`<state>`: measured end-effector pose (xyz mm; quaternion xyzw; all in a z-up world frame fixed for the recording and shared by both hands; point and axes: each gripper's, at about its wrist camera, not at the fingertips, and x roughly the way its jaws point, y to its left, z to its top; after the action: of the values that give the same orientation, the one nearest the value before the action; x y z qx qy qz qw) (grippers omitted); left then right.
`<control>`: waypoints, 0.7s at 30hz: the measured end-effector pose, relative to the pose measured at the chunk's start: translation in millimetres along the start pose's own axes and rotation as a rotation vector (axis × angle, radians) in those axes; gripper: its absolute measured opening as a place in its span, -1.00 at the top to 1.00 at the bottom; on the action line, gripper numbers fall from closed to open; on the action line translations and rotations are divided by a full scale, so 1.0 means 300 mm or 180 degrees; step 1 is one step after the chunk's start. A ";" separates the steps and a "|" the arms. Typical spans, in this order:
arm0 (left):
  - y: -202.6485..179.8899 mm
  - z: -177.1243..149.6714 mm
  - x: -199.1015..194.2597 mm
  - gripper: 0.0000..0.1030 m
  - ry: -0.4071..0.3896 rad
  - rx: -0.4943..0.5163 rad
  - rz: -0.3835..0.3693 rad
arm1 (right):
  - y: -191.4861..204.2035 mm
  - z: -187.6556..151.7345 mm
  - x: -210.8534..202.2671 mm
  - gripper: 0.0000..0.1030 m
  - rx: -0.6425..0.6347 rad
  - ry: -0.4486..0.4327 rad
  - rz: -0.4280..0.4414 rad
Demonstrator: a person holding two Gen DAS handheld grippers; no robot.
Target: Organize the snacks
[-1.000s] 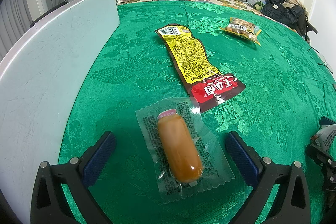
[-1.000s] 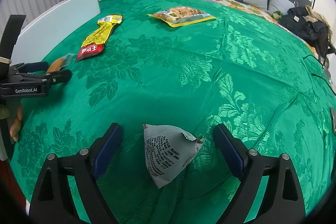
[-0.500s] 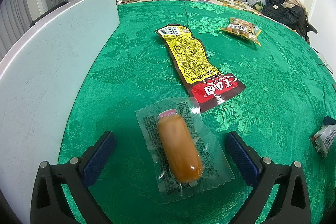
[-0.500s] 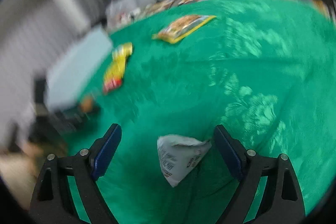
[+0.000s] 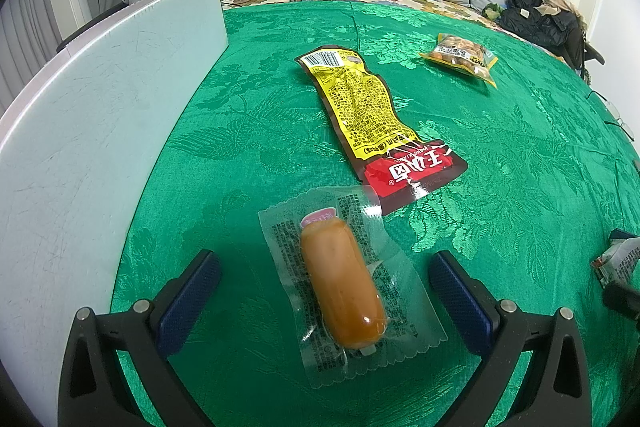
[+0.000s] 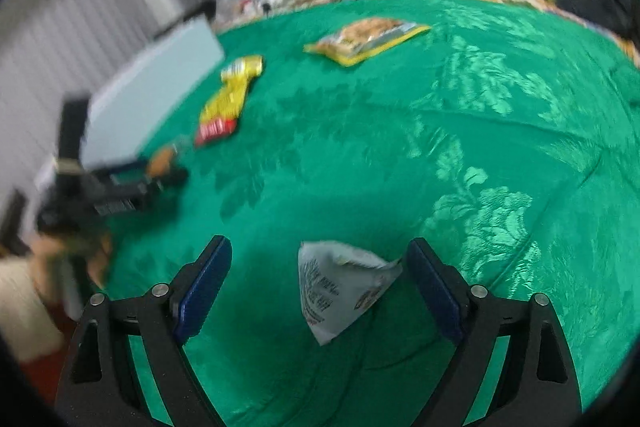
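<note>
Swung and lifted since a second ago, the right claw (image 6: 320,287) is now caught in a blurred view, its jaws apart around a small white packet (image 6: 340,287), while the left claw (image 5: 324,287) is held just as it was, jaws wide apart on either side of a sausage in a clear wrapper (image 5: 340,287) that lies flat on the green cloth (image 5: 500,155). No squeeze is seen on either item; whether the white packet is resting on the cloth or being nudged cannot be told through the blur. Beyond the sausage, touching its wrapper at one corner, a long yellow and red packet (image 5: 372,123) is spread out, and further off, well apart, a bag of nuts (image 5: 460,57) is lying near the far side. Along the left edge a pale board (image 5: 100,131) is seen, bare. As for progress, very little appears done: four snacks are scattered across the cloth, none grouped, none lifted clear. No box, tray or basket is visible in either view, so where the snacks are meant to be gathered cannot be told. Two pickups look lined up and everything else is left to be sorted.
</note>
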<state>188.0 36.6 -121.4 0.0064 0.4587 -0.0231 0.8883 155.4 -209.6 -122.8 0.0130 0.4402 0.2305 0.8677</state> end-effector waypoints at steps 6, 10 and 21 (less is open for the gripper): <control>0.000 0.000 -0.001 -1.00 0.0000 0.0000 0.0000 | 0.040 -0.026 0.022 -0.78 -0.0404 0.0108 -0.0358; -0.001 0.001 0.000 -1.00 0.0000 0.0002 0.0007 | 0.049 -0.037 0.024 -0.81 -0.0483 0.0074 -0.0433; -0.017 0.006 -0.009 -0.99 0.0500 0.0022 -0.0019 | 0.046 -0.027 0.027 -0.80 -0.0469 0.0143 -0.0456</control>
<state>187.7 31.5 -118.2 0.0098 0.5269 -0.0268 0.8495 147.9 -195.3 -130.9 -0.0875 0.4412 0.1999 0.8705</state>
